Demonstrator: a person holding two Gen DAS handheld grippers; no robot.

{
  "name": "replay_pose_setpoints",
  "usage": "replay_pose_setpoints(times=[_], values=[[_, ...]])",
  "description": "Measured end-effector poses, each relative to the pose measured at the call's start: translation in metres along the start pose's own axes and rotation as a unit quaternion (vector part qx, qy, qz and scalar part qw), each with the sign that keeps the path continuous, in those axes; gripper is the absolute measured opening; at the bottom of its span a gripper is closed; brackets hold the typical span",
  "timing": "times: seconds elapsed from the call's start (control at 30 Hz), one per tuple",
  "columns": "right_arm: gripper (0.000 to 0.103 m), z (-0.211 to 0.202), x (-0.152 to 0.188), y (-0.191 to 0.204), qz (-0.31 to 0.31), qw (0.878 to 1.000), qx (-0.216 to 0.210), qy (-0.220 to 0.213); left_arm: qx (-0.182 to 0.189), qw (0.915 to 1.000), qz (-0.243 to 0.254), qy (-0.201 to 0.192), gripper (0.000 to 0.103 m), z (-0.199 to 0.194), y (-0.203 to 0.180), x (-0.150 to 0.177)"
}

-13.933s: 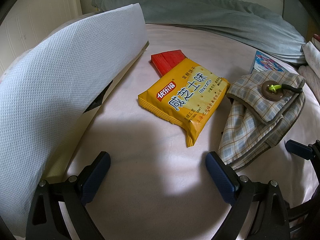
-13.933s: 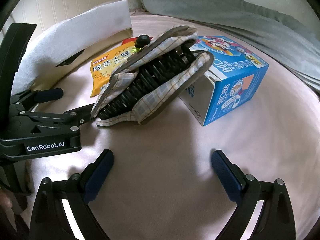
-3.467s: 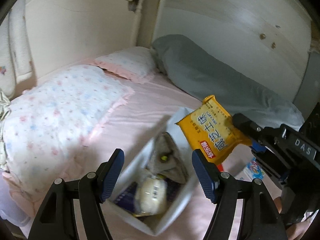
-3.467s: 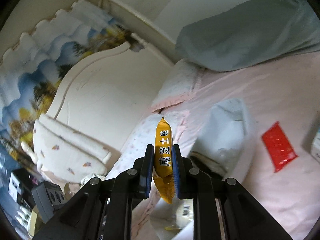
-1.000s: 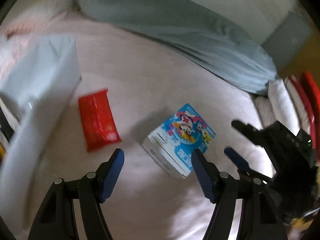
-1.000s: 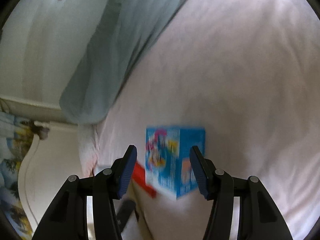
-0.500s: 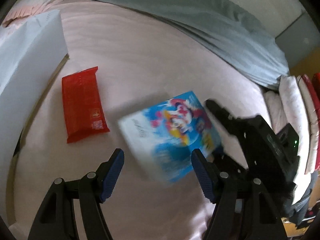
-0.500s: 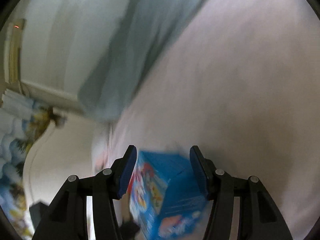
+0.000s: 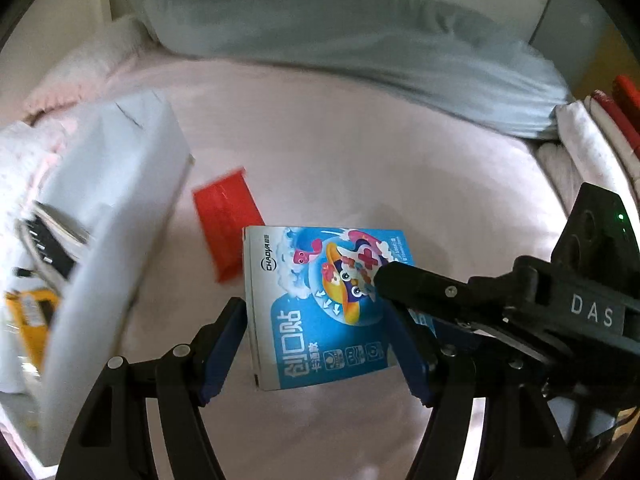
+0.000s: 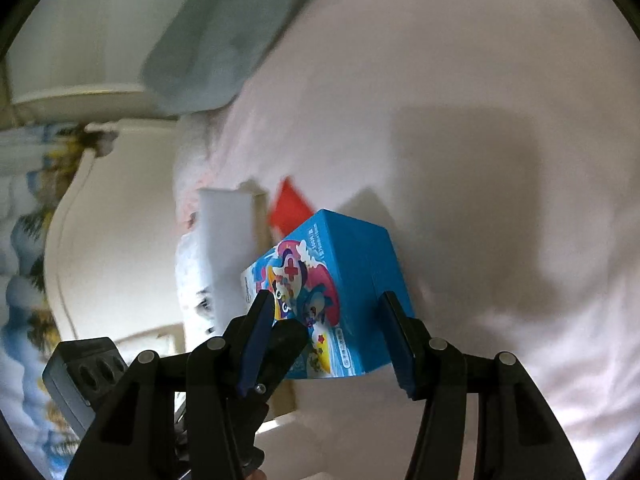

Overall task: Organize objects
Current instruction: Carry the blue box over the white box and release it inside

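Note:
A blue cartoon-printed box (image 9: 320, 304) hangs above the pink bed sheet and casts a shadow on it. My right gripper (image 10: 326, 298) is shut on the box (image 10: 344, 280), one pad on each side. In the left wrist view the right gripper (image 9: 400, 300) reaches in from the right, one black finger across the box top. My left gripper (image 9: 316, 308) stands open, and the box sits in the gap between its fingers. A red packet (image 9: 226, 216) lies flat on the sheet just beyond the box, and it also shows in the right wrist view as a red packet (image 10: 290, 208).
A white storage bin (image 9: 120, 208) stands at the left, with a yellow snack packet (image 9: 32, 316) and dark items inside. A grey-blue bolster (image 9: 340, 40) runs along the far side of the bed. Folded towels (image 9: 580, 140) are stacked at the right. A cream headboard (image 10: 120, 220) rises behind the bin.
The blue box has left the sheet in my right gripper and moved toward the left gripper, ending between its fingers. The left gripper's opening looks the same.

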State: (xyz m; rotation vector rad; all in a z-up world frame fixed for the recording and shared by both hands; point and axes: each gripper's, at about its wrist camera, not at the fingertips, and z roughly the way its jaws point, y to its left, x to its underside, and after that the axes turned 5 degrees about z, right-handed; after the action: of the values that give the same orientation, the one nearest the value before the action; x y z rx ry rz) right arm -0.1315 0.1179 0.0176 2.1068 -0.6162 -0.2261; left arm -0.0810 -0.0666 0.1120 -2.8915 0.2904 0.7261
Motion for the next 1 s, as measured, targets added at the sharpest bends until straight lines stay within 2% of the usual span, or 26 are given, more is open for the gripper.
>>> replay_pose_setpoints(times=[0.1,0.23,0.33,0.4,0.53,0.73,0.87,1.0], values=[[0.055,-0.016,0.014,0.016,-0.023,1.0,-0.017,-0.009,-0.005,0.9996,0.004,-0.027,0.069,-0.025,0.009,-0.002],[0.055,-0.031,0.034,0.04,-0.057,0.997,-0.047,-0.019,-0.018,0.9961,-0.003,-0.086,0.07,-0.065,0.025,0.003],[0.055,-0.027,0.043,0.069,-0.101,0.992,-0.068,-0.019,-0.028,0.9917,-0.031,-0.121,0.072,-0.089,0.047,0.015],[0.055,-0.022,0.052,0.087,-0.117,0.988,-0.097,-0.019,-0.035,0.9891,-0.053,-0.133,0.072,-0.102,0.066,0.023],[0.055,-0.004,0.068,0.119,-0.151,0.981,-0.121,-0.012,-0.027,0.9838,-0.102,-0.145,0.072,-0.114,0.096,0.032],[0.055,0.029,0.1,0.163,-0.196,0.967,-0.165,0.014,-0.017,0.9702,-0.166,-0.176,0.072,-0.151,0.153,0.051],[0.055,0.05,0.119,0.189,-0.239,0.958,-0.157,0.029,0.008,0.9623,-0.206,-0.177,0.072,-0.156,0.191,0.063],[0.055,0.086,0.124,0.2,-0.255,0.954,-0.144,0.061,-0.004,0.9587,-0.231,-0.166,0.072,-0.148,0.209,0.075]])
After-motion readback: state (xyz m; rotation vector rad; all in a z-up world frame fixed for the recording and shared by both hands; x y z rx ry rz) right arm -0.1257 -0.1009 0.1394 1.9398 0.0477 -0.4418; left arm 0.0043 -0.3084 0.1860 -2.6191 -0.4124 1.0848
